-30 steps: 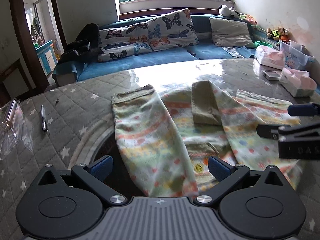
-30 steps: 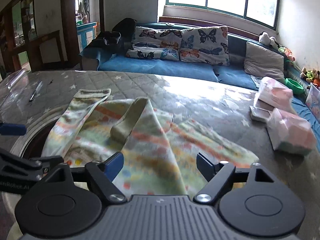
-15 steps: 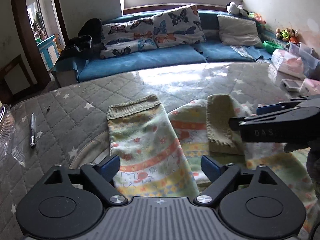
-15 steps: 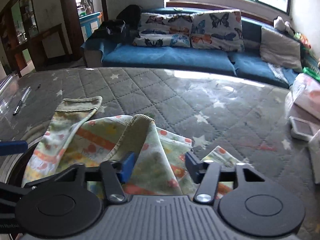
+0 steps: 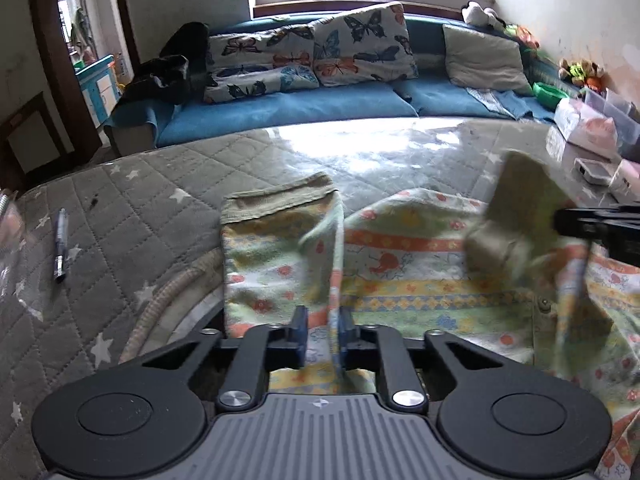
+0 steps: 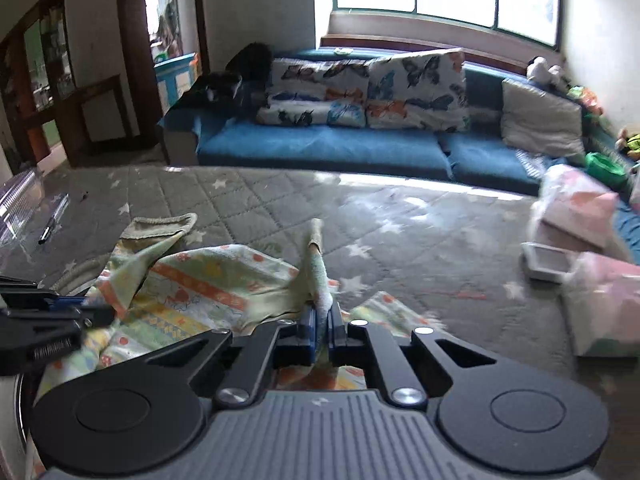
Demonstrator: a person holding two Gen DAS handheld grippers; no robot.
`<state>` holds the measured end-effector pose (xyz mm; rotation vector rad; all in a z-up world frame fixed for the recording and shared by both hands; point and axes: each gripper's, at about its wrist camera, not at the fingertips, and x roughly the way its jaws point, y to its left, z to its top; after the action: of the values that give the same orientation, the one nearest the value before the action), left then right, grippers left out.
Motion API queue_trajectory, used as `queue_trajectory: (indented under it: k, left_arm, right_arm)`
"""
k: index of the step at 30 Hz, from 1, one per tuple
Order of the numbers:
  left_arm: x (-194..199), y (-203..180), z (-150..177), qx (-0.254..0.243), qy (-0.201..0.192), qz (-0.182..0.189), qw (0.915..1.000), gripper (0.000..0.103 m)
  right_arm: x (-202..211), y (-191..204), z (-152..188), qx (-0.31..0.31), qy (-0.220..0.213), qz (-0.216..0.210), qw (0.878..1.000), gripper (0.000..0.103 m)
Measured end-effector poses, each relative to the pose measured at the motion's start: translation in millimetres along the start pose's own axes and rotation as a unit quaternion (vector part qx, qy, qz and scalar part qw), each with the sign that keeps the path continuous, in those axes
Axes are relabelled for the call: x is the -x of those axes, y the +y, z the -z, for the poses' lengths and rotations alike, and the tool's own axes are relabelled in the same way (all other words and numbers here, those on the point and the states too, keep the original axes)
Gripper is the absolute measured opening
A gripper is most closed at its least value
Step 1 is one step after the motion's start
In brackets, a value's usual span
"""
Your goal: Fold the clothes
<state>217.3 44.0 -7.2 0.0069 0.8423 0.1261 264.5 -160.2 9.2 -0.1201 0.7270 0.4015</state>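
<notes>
Down at the near edge, the left gripper (image 5: 322, 338) has its fingers drawn close, pinching the inner edge of the left sleeve (image 5: 276, 248), cloth rising in a ridge between the pads. The right gripper (image 6: 319, 330) is clamped the same way on the right sleeve (image 6: 318, 268), which stands up from the jaws in a narrow roll. This patterned garment (image 5: 420, 276) looks light, soft and floppy, so hems and cuffs are the sensible holds; it will sag wherever unsupported. Beyond the fingers, the body lies spread on the quilted table cover (image 5: 152, 184), the left cuff flat ahead, a pen (image 5: 61, 244) off to the left.
</notes>
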Motion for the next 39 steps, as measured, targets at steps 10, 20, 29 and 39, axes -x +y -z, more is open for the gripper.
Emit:
queue_trajectory:
  k: [10, 20, 29, 39]
  left_arm:
    - [54.5, 41.5, 20.6, 0.034, -0.045, -0.031, 0.9979, 0.004]
    - [94.1, 76.1, 63.6, 0.051, -0.043, -0.051, 0.9965, 0.004]
    - [98.9, 32.1, 42.5, 0.029, -0.059, -0.006, 0.9978, 0.054]
    - [45.1, -14.3, 10.9, -0.016, -0.034, -0.019, 0.9991, 0.067]
  right_arm:
    - [86.1, -41.6, 31.1, -0.045, -0.045, 0.047, 0.997, 0.005]
    - [153.3, -72.8, 87.8, -0.085, -0.062, 0.106, 0.989, 0.005]
    - [186.6, -86.4, 137.3, -0.114, -0.044, 0.144, 0.982, 0.005]
    - [184.1, -103.1, 177.2, -0.165, -0.013, 0.152, 0.974, 0.005]
